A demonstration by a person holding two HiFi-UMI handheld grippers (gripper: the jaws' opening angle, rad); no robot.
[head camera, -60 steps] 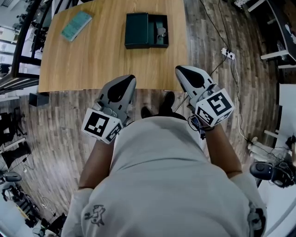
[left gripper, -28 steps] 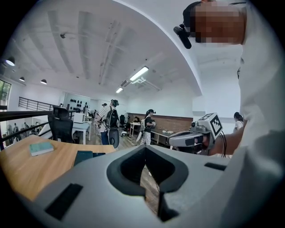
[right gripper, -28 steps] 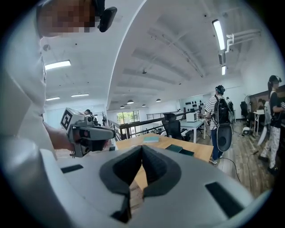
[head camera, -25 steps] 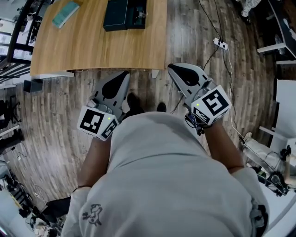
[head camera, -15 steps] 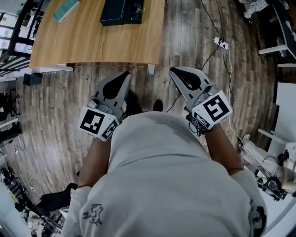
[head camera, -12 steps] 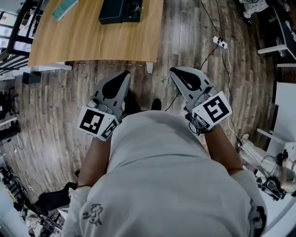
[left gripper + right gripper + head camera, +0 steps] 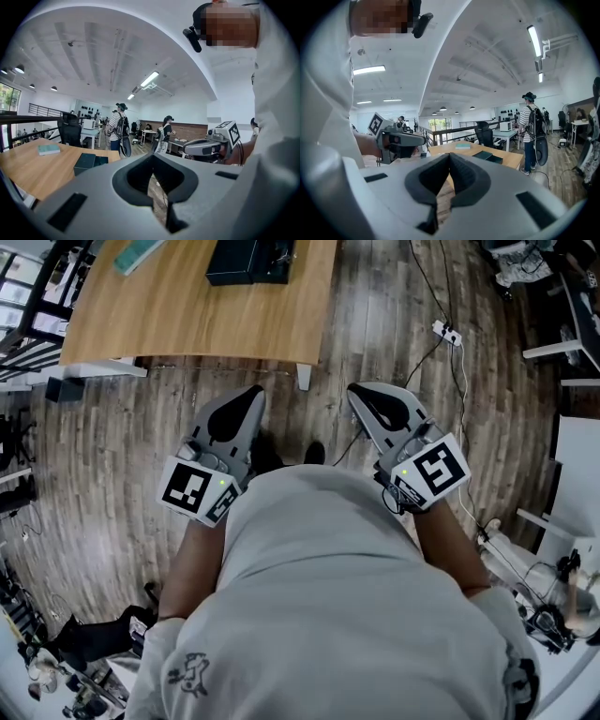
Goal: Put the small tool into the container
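Note:
The dark container lies open on the wooden table at the top of the head view, well ahead of both grippers. A small pale thing shows in its open half, too small to name. My left gripper and right gripper are held side by side over the floor, short of the table, both shut and empty. In the left gripper view the container sits on the table beyond the shut left gripper. The right gripper view has the container past the shut right gripper.
A teal book lies at the table's far left. A power strip and cables run over the plank floor to the right. Several people stand by desks beyond the table. Office chairs and equipment line both sides.
The table and the container have slid toward the top of the head view as I back away from them. Both grippers stay shut and empty, side by side.

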